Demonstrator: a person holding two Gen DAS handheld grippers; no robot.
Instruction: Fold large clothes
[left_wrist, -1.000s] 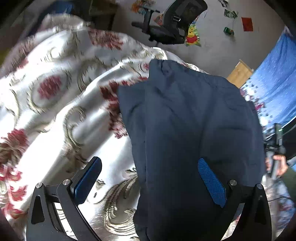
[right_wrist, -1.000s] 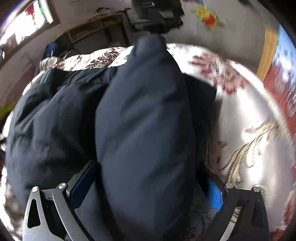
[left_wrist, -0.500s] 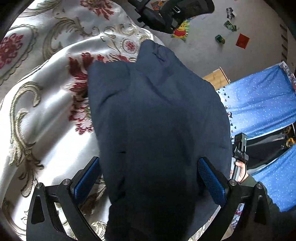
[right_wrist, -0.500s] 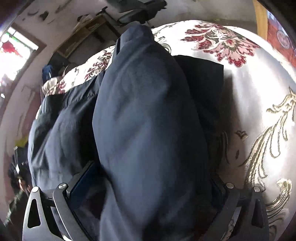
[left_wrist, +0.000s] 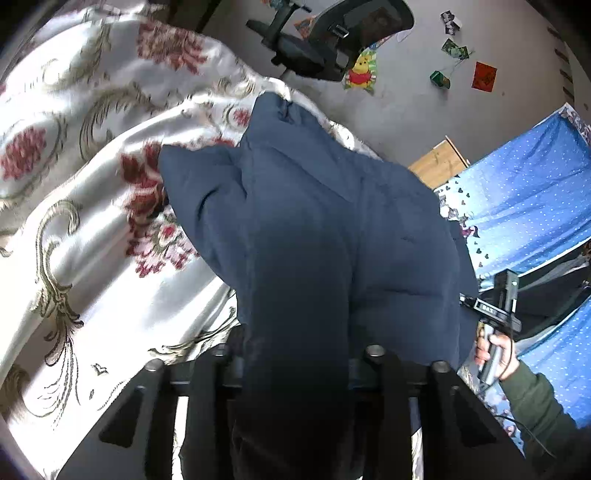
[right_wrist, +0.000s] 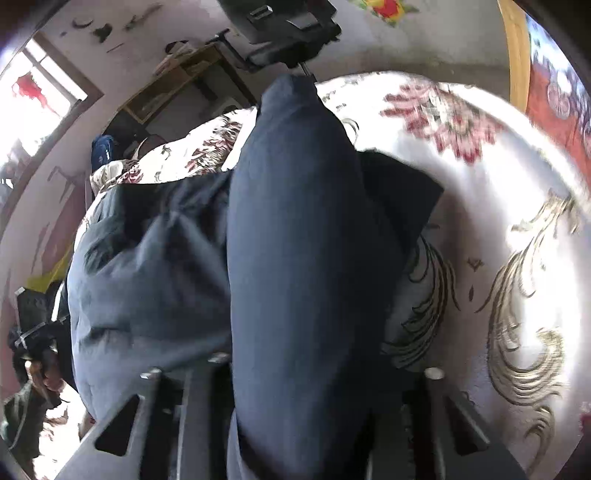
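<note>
A large navy padded garment (left_wrist: 314, 229) lies partly folded on a white satin bedspread (left_wrist: 74, 229) with red flowers and gold scrolls. My left gripper (left_wrist: 295, 369) is shut on a thick fold of the garment, which bulges up between the jaws and hides the pads. In the right wrist view the same garment (right_wrist: 295, 240) rises as a puffy ridge, and my right gripper (right_wrist: 306, 373) is shut on it too. The right gripper, held in a hand, shows at the right edge of the left wrist view (left_wrist: 498, 314).
A black office chair (left_wrist: 332, 40) stands beyond the bed's far edge, with paper scraps and a Winnie-the-Pooh picture (left_wrist: 360, 72) on the grey floor. Blue dotted fabric (left_wrist: 524, 206) hangs at the right. A wooden shelf (right_wrist: 177, 85) and a window (right_wrist: 40, 85) lie far left.
Both grippers were open around the garment; both have now closed on its folds. The garment's fold is bunched and lifted between the jaws.
</note>
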